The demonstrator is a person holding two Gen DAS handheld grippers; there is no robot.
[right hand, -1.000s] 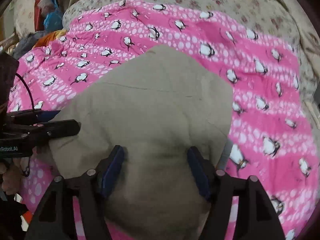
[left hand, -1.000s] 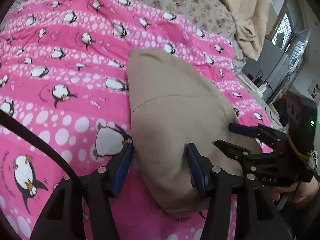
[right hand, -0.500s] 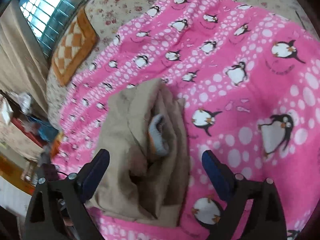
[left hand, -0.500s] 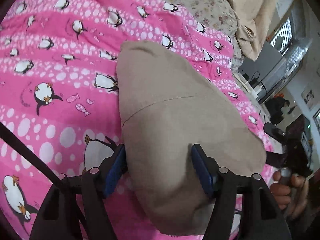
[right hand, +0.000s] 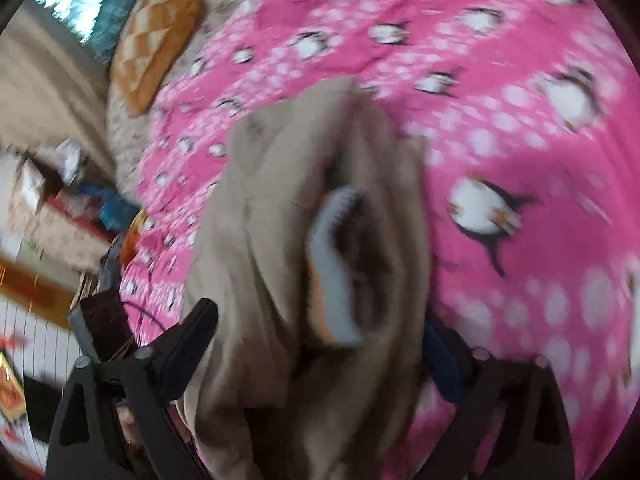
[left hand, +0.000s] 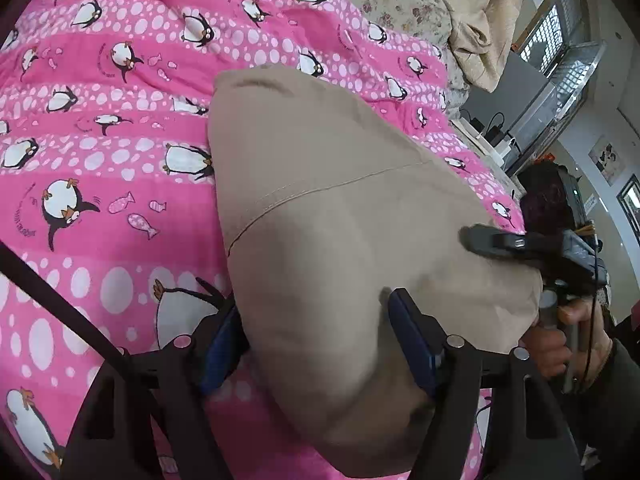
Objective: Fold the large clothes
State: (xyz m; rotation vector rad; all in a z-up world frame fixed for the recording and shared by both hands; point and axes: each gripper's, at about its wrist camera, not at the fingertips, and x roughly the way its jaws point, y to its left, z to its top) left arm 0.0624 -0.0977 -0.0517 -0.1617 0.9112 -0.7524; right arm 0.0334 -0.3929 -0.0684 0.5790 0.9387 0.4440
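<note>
Beige cotton-like garment, folded into a thick bundle [left hand: 340, 216], sits centre frame in the left wrist view on the pink penguin-print blanket [left hand: 100, 120], which covers the bed from upper left to lower left. Change vs a second ago: left gripper [left hand: 320, 344] jaws have just been opening; the bundle's near end sits between the blue pads [left hand: 412, 344], but whether they still press the cloth I can't tell. Right gripper [right hand: 320, 344] has swung round from the bundle's flat top to its open end, where the layered edges and a grey-and-orange lining strip [right hand: 332, 264] show centre frame in the blurred right wrist view. Its jaws went wide, then have just been closing, cloth between them; the left finger [right hand: 188, 340] stands clear of the fabric, so spread, not pinching. In the left wrist view that gripper shows at right centre, a hand [left hand: 568, 336] on its handle. My read: folding looks mostly done, and both hands are regripping, probably to lift or tidy the bundle; loose layers at the open end could spill.
</note>
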